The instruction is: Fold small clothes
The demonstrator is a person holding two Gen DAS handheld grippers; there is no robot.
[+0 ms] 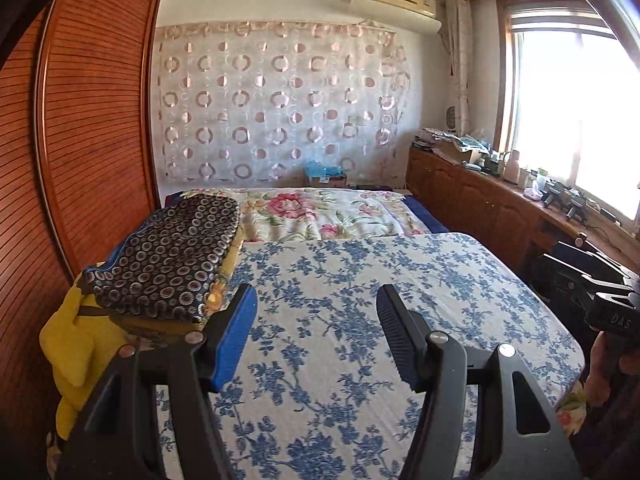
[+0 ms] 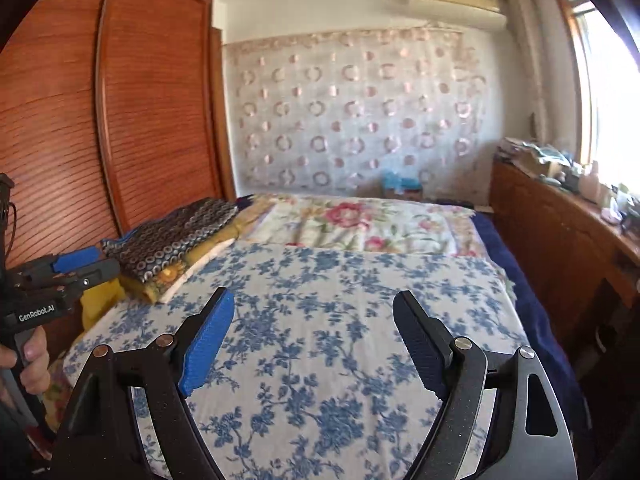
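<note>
A folded dark garment with a ring pattern (image 1: 168, 256) lies on top of a stack of folded yellow and floral clothes (image 1: 218, 294) at the left edge of the work surface; it also shows in the right wrist view (image 2: 176, 232). A yellow garment (image 1: 76, 344) hangs off the left side. My left gripper (image 1: 316, 300) is open and empty above the blue-flowered cloth surface (image 1: 360, 280), just right of the stack. My right gripper (image 2: 314, 306) is open and empty above the same surface (image 2: 320, 280). The left gripper also shows at the left of the right wrist view (image 2: 76, 266).
A brown slatted wardrobe (image 1: 92, 120) stands on the left. A bed with a floral quilt (image 1: 320, 212) lies beyond the surface. A wooden cabinet (image 1: 480, 196) with clutter runs under the window on the right. A patterned curtain (image 1: 280, 104) covers the far wall.
</note>
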